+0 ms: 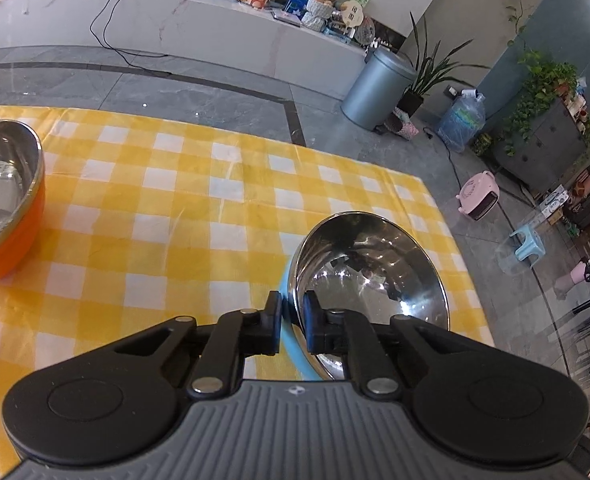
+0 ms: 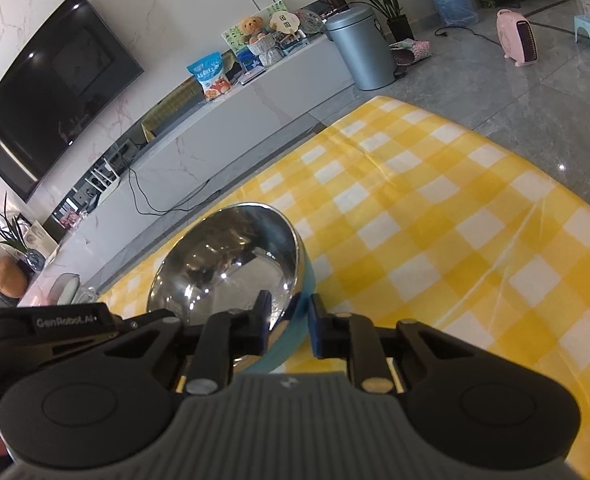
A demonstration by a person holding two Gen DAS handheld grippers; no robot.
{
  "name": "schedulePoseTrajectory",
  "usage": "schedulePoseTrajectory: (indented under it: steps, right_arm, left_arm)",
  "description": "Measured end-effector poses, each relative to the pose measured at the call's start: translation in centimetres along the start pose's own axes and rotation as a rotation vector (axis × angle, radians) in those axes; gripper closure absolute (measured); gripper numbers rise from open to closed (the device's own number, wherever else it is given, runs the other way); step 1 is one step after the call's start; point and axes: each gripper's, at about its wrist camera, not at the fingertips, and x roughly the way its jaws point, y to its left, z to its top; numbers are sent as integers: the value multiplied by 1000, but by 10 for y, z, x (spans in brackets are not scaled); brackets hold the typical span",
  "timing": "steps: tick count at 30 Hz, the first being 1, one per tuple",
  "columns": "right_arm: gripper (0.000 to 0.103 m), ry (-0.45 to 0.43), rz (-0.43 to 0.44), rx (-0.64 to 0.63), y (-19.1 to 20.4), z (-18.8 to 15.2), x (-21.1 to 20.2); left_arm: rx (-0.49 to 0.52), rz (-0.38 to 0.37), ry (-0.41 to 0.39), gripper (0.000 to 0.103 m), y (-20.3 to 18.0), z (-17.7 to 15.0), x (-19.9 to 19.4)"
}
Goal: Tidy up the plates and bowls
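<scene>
1. Broadly, the yellow-and-white checked tablecloth [image 1: 223, 184] covers the table, with grey floor tiles beyond its far and right edges.
2. An orange bowl with a steel lining [image 1: 3, 200] sits upright at the far left of the left wrist view, well apart from the other bowl.
3. A blue bowl with a steel lining [image 1: 371, 272] lies near the table's right edge in that view, tilted, its mirror inside facing up and away.
4. The left gripper [image 1: 293, 322] is clamped on that bowl's near rim, one pad inside, one on the blue outer wall.
5. The right gripper [image 2: 289, 326] straddles a blue steel-lined bowl [image 2: 231, 264] the same way; its pads look pressed on the wall. Probably this is the same bowl, though neither view confirms it.
6. Risk, as I judge it: polished steel gives thin-rim grips little friction, so a quick lift could let the bowl swing or slip and drop off the nearby edge.
</scene>
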Motion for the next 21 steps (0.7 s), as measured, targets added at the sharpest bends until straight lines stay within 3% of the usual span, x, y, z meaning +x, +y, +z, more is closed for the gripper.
schedulePoseTrajectory:
  steps: [9, 21]
  right_arm:
    - [88, 9, 52, -14, 11, -2, -35]
    - [89, 43, 112, -115, 44, -41, -107]
  left_arm:
    - [-104, 16, -44, 91, 4, -17, -54]
    - [-231, 14, -86, 90, 28, -60, -136]
